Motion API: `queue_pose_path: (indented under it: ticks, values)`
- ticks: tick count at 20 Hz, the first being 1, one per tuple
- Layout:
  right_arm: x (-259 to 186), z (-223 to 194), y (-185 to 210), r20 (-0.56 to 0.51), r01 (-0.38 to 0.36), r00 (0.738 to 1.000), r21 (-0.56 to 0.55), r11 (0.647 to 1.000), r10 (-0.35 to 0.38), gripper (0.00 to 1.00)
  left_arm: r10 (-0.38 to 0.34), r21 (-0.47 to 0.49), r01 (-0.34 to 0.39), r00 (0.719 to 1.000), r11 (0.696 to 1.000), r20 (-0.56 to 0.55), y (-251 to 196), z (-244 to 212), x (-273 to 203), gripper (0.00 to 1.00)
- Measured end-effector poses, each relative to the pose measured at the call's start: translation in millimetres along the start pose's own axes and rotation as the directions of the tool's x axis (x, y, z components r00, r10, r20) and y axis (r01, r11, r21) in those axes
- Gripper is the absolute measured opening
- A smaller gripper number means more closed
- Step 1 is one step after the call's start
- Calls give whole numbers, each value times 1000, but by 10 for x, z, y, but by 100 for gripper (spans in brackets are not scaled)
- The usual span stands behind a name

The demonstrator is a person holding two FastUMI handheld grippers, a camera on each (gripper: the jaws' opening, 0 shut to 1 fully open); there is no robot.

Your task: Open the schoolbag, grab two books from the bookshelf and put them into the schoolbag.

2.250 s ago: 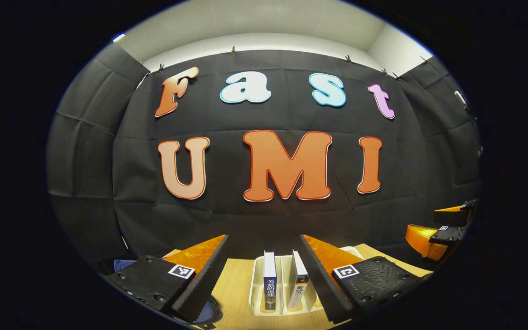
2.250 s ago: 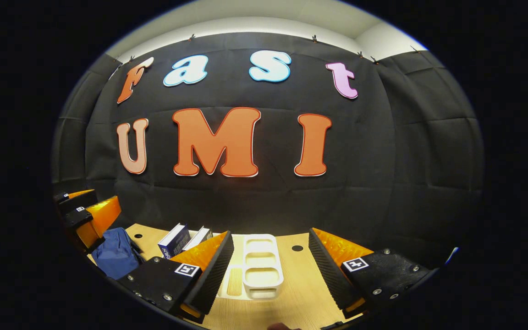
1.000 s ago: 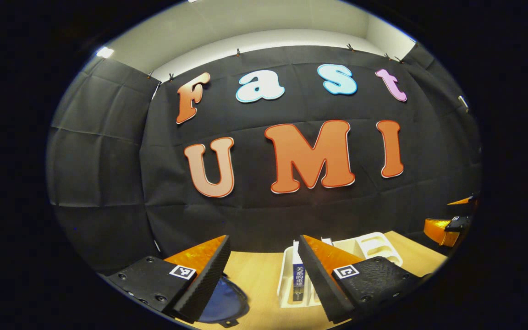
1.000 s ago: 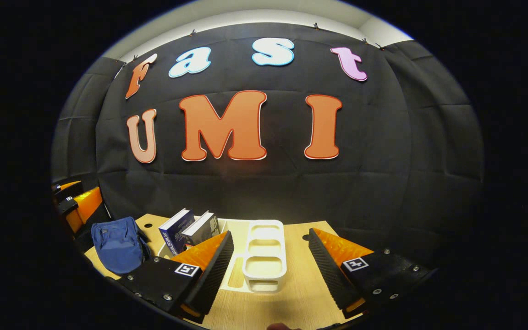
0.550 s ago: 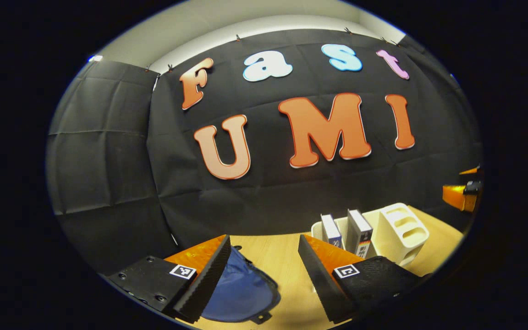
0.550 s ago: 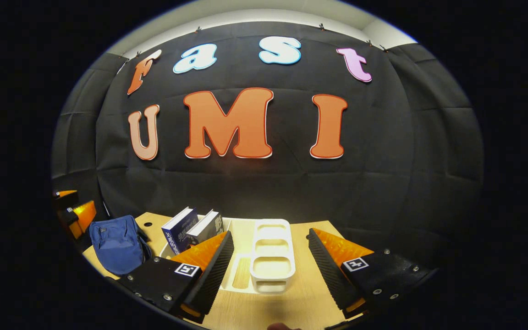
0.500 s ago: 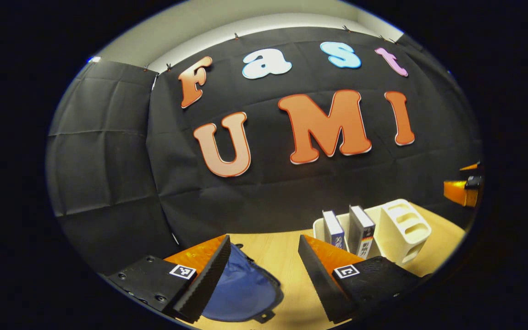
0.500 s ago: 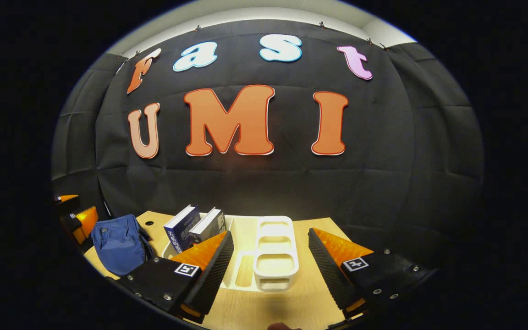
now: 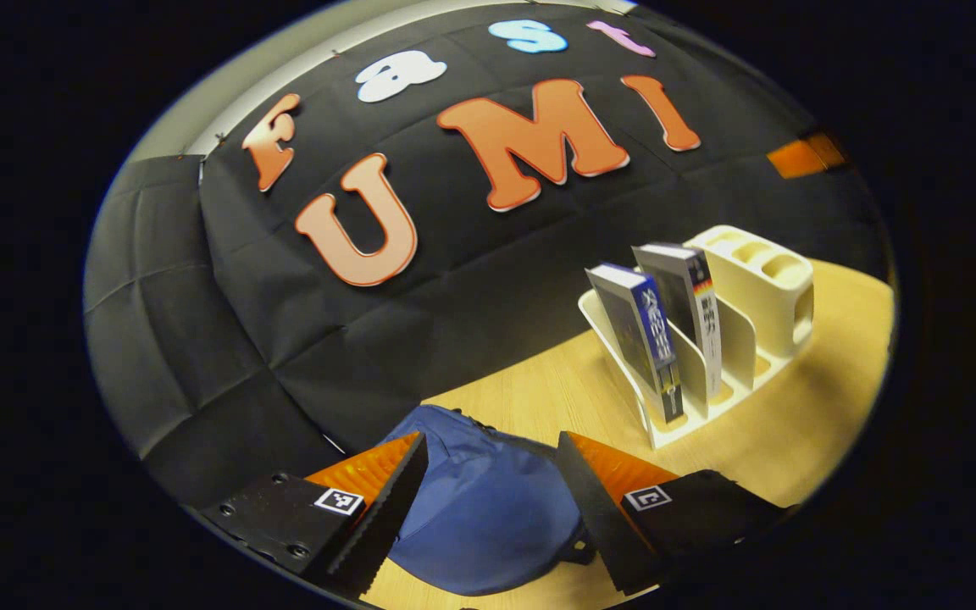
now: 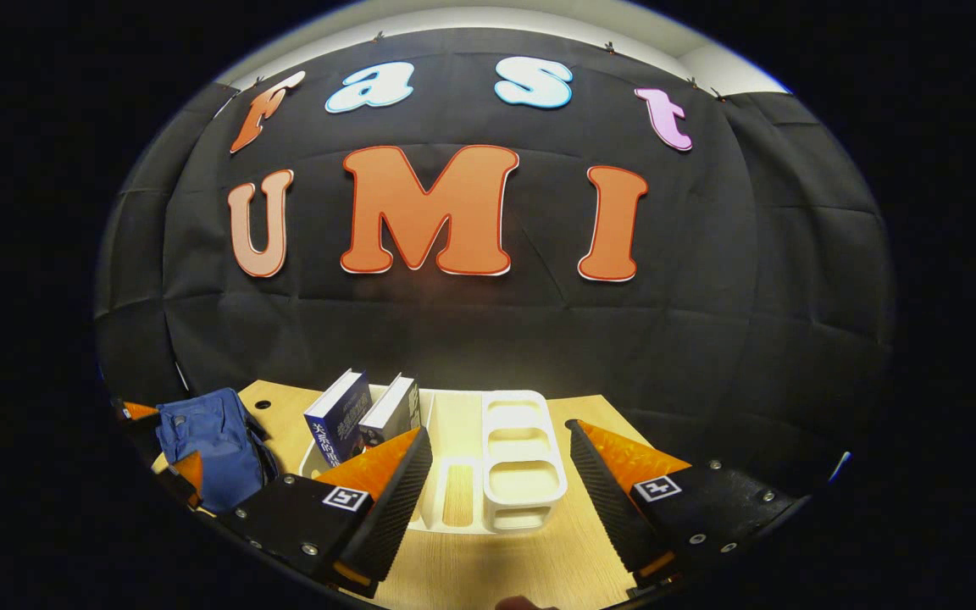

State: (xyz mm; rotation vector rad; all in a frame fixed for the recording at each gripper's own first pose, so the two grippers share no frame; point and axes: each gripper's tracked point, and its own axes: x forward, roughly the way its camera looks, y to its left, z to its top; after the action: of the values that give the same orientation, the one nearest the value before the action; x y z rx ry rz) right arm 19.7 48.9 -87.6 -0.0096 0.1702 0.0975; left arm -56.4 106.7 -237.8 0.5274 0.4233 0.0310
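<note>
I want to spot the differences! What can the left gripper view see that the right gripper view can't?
The left gripper view adds the left gripper, open, framing the blue bag close up. The right gripper view adds the right gripper, open in front of the white rack, and a small round hole in the table. Shared: the blue bag, the two books, the white rack and the table.

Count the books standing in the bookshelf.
2: the blue-spined book in the bookshelf slot nearer the schoolbag, the dark-spined book one slot beyond. No others visible.
</note>
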Motion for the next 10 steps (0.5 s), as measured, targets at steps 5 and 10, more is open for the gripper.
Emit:
queue_pose_path:
  ticks: [5, 10]
  values:
    - [1, -42, 84, -20, 38, 999, -33, 999, -38, 98, -64, 147, 74, 995, 986, -75, -258, -624, 141, 95]
    - [22, -81, 142, -38, 57, 998, -53, 997, -59, 98, -92, 250, 129, 984, 960, -154, -432, -1053, 281, 95]
